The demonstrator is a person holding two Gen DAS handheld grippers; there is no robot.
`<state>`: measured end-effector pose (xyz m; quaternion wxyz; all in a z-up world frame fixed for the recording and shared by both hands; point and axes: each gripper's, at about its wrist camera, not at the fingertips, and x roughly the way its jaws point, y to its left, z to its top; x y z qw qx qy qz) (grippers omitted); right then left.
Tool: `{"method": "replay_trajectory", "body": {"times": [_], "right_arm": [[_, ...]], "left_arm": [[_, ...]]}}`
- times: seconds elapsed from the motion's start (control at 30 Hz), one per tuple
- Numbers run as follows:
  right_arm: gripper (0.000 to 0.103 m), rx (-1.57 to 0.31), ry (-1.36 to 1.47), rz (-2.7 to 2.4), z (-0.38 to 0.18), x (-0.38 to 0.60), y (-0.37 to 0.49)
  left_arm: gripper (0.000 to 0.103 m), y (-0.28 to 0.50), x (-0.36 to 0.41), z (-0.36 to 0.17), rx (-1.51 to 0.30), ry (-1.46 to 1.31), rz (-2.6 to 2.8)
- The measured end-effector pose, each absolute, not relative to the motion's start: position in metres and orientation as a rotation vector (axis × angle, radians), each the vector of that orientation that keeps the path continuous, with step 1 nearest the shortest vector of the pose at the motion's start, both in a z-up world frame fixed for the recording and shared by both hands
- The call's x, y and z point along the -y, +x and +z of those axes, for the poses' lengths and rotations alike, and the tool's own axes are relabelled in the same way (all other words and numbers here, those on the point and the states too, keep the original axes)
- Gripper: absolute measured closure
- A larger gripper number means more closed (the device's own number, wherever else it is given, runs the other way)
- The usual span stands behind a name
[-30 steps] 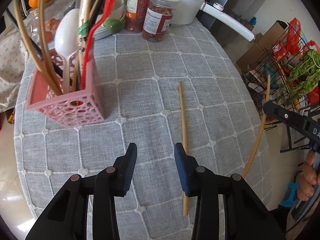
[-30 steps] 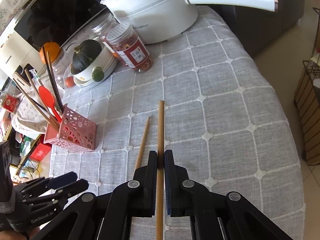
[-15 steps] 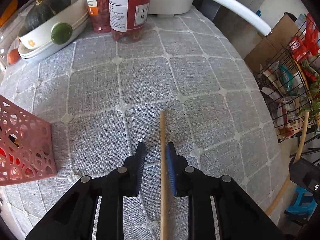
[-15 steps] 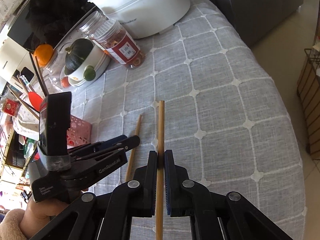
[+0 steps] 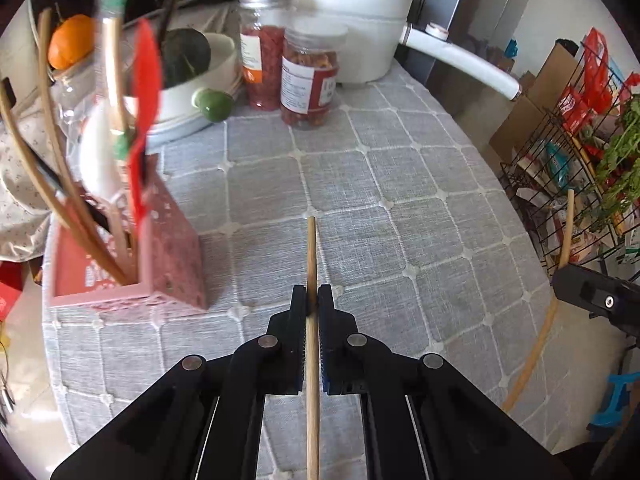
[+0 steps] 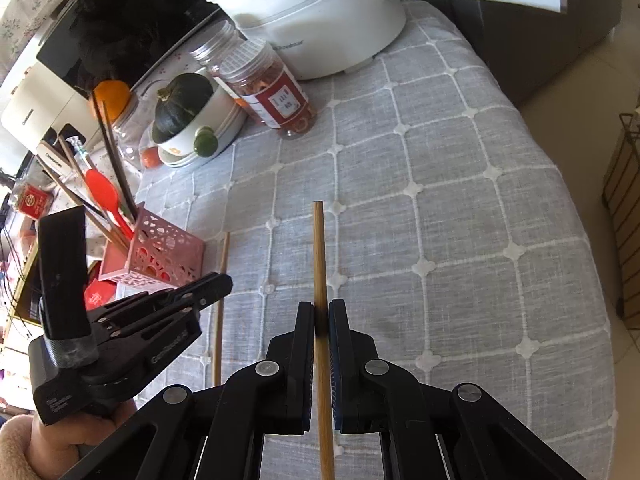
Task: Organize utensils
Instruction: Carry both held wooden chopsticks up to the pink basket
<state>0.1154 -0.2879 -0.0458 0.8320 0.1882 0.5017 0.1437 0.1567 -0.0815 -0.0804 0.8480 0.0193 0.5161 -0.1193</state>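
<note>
My left gripper (image 5: 313, 294) is shut on a wooden chopstick (image 5: 311, 252) that points forward over the grey checked tablecloth (image 5: 400, 208). My right gripper (image 6: 320, 308) is shut on a second wooden chopstick (image 6: 319, 256), held above the cloth. In the right wrist view the left gripper (image 6: 216, 284) and its chopstick (image 6: 222, 256) show at lower left. The right chopstick also shows in the left wrist view (image 5: 560, 280) at the right edge. A pink perforated utensil holder (image 5: 160, 256) stands to the left with several chopsticks, a white spoon (image 5: 98, 152) and a red spoon (image 5: 144, 80); it also shows in the right wrist view (image 6: 156, 256).
At the back stand a white pot (image 6: 320, 20) with a long handle, two lidded jars (image 5: 308, 80), and a bowl with a dark squash (image 6: 184, 100). A wire rack (image 5: 580, 152) with groceries stands off the table's right side. The table edge curves away on the right.
My left gripper closed on the chopstick and lifted it off the cloth, pulling back so the pink holder is in view again. My right gripper kept its chopstick and barely moved.
</note>
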Motion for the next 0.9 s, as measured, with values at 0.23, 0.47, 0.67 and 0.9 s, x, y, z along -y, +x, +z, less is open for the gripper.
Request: {"method": "replay_trajectory", "body": {"times": [0.23,0.47,0.67,0.9], "right_arm": [[0.098,-0.983,0.329,0.393,-0.012,0.244,0.098],[0.098,-0.895,0.307,0.413,0.014,0.224,0.083],[0.098,-0.824,0.290,0.415,0.031,0.219,0.074],[0.098,-0.731,0.309,0.419,0.050,0.216,0.073]], "left_arm": [[0.098,0.102,0.044,-0.027,-0.951,0.018,-0.272],[0.098,0.054,0.002,0.009,-0.804,-0.044,-0.270],[0.098,0.039,-0.033,0.048,-0.647,-0.154,-0.296],[0.098,0.039,-0.058,0.087,-0.431,-0.225,-0.251]]}}
